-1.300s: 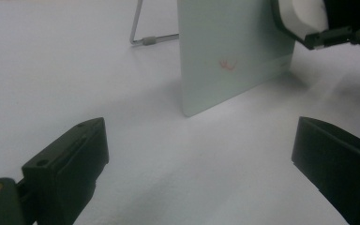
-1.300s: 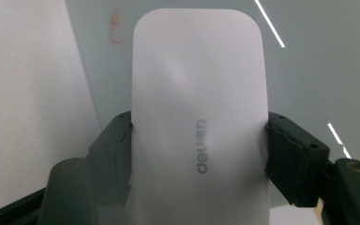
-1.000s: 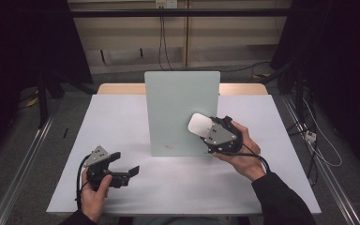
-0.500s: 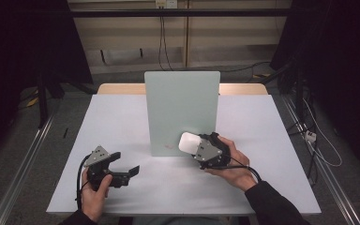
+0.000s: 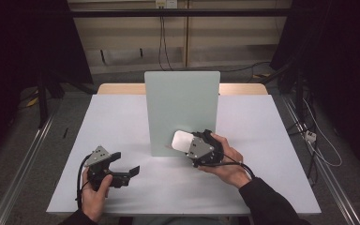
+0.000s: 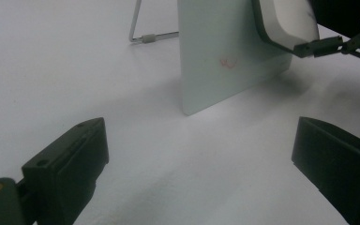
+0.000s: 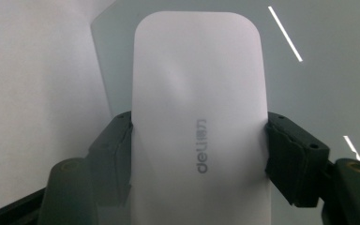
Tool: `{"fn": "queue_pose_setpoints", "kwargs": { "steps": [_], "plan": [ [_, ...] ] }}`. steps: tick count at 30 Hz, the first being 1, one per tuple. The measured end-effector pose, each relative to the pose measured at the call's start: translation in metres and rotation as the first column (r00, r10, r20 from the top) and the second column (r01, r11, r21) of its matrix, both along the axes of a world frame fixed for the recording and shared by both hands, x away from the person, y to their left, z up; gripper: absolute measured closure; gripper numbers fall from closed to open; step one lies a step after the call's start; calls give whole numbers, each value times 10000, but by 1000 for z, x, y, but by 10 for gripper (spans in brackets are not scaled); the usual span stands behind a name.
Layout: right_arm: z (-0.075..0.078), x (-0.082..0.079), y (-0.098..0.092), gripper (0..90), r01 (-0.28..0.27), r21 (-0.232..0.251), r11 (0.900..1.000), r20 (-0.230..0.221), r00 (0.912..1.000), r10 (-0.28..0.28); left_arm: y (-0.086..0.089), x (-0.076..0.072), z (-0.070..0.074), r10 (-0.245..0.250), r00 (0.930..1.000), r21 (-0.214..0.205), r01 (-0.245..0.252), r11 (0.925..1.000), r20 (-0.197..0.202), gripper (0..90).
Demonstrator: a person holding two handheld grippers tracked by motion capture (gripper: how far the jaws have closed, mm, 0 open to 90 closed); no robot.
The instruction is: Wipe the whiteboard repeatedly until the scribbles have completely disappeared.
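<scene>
Whiteboard eraser (image 5: 182,140), long axis pointing far-left at the red scribble (image 6: 228,62), sat clamped in the right gripper (image 5: 194,146); left gripper (image 5: 130,169) gaped wide, empty.

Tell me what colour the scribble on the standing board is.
Red, a small scribble low on the pale green board; clearest in the left gripper view.

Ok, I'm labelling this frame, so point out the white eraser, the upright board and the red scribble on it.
white eraser (image 7: 199,93), right gripper view, middle of its flat face above the logo.
upright board (image 5: 182,101), high view, centre of its pale green front.
red scribble (image 6: 228,62), left gripper view, on the mark itself.
</scene>
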State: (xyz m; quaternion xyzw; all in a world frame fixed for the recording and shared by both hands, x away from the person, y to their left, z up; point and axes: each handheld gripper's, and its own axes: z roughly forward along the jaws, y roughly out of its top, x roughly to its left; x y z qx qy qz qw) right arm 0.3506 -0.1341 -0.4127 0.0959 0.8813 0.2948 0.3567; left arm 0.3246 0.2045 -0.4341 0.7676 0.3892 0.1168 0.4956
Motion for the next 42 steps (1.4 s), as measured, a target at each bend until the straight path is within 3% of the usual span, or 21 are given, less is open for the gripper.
{"fn": "queue_pose_setpoints", "kwargs": {
  "steps": [9, 11, 19, 22, 28, 35, 42],
  "plan": [
    [23, 9, -6, 316, 431, 791, 9959, 569, 9972, -477, 0, 0, 0, -16, 10000, 4, 16, 10000, 36, 40],
    [21, 8, -4, 316, 451, 650, 9969, 662, 9966, -494, 1, 0, 0, -52, 10000, -25, 52, 10000, 40, 41],
    [4, 2, 1, 316, 265, 468, 9986, 25, 9996, -266, 0, 0, 0, -48, 10000, -20, 48, 10000, -10, 41],
    [-3, 0, 8, 316, 31, 154, 9999, -122, 9999, -29, 0, 1, 0, -79, 10000, -7, 79, 10000, 27, 40],
    [-3, 3, 22, 316, -186, 58, 9998, -492, 9986, 189, -1, 1, 0, -88, 10000, 5, 88, 10000, -5, 40],
    [-5, 6, 37, 316, -524, -236, 9983, -996, 9938, 498, 0, 0, 0, -48, 10000, 2, 48, 10000, 10, 41],
    [-15, 7, 48, 316, -1017, -760, 9919, -1650, 9824, 880, 0, 0, 0, -53, 10000, 17, 53, 10000, 27, 40]
  ]
}}
